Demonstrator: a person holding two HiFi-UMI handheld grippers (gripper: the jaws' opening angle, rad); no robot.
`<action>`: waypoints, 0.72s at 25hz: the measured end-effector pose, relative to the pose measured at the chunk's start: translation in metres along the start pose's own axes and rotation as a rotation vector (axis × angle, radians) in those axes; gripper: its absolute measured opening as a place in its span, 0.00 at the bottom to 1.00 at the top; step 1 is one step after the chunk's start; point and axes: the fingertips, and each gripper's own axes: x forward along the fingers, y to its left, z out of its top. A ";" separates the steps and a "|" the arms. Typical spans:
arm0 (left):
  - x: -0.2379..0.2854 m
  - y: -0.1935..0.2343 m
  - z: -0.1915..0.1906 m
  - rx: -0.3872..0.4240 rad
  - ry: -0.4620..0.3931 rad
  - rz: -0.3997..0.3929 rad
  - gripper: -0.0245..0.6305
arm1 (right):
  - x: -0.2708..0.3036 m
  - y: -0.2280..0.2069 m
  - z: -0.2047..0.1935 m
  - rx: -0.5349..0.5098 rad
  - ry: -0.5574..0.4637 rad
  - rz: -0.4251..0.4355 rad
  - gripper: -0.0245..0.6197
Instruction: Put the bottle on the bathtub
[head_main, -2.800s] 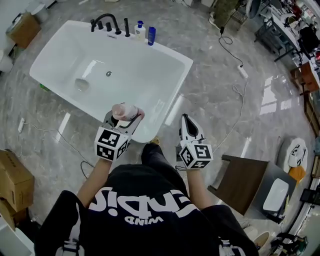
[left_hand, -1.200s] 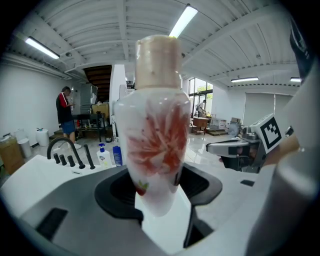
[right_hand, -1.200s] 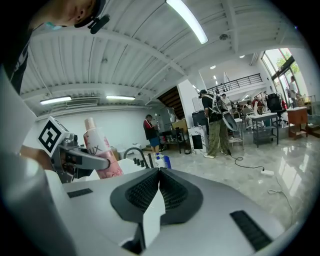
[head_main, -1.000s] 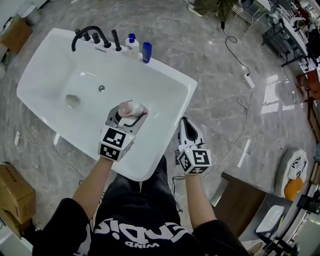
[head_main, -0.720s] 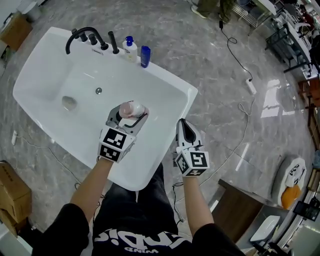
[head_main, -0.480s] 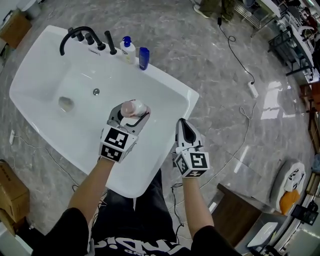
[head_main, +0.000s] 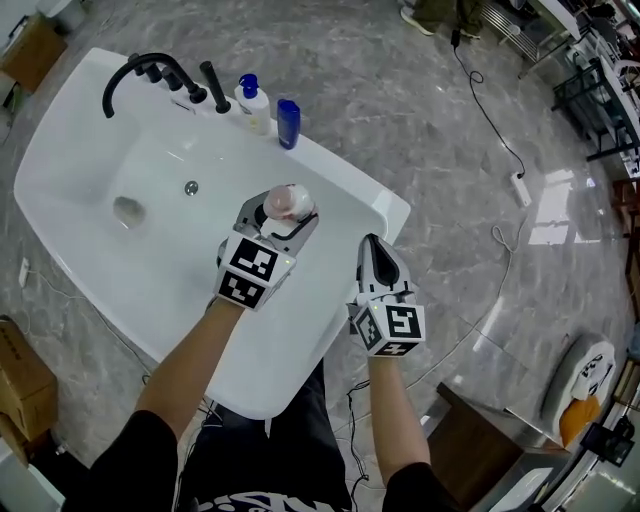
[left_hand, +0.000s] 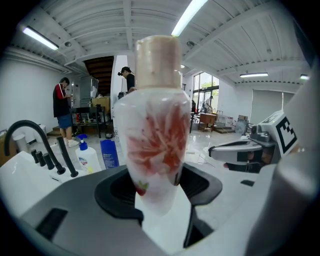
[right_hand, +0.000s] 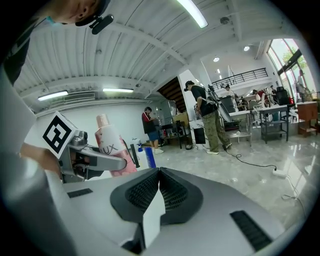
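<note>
White tub (head_main: 310, 360): glossy, with a broad flat rim; its basin holds nothing but the drain.
Bottle (head_main: 290, 200): pale, red floral print, beige cap up. It is held upright above the basin near the tub's right end, short of the far rim. Not yet set down.
Left claw (head_main: 283, 212): closed on the bottle's lower body, pads on either side, as the left gripper view shows. Most of the bottle stands clear above the hold.
Right claw (right_hand: 159, 172): jaws together, nothing between them. It hangs over the tub's right edge, beside the left claw and apart from it.
Rim stock: a black tap (head_main: 135, 65), a pump bottle (head_main: 250, 100) and a blue bottle (head_main: 288, 122) stand along the far rim, with the blue bottle nearest the carried one.
Risk, early release: judged the main hazard. The bottle sits over the basin, not the rim, so letting go here would drop it inside.
Risk, tipping: the low grip leaves a tall, top-heavy load. If the base meets the rim at a tilt, or only partly on the flat, it could topple into the basin or onto the floor.
Risk, sliding: the rim looks slick, so a base set close to either edge may creep off.
Risk, collision: a placement close to the blue bottle could knock it over on approach or as the jaws spread.
Height above the tub: cannot be told from these views.
</note>
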 end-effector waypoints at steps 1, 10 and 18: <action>0.009 0.003 0.000 0.003 0.000 0.000 0.42 | 0.005 -0.003 -0.002 0.002 0.002 -0.001 0.08; 0.081 0.037 -0.005 -0.004 0.011 0.023 0.42 | 0.054 -0.030 -0.012 0.014 0.017 -0.013 0.07; 0.136 0.067 -0.006 -0.012 0.030 0.073 0.42 | 0.084 -0.052 -0.021 0.033 0.025 -0.015 0.07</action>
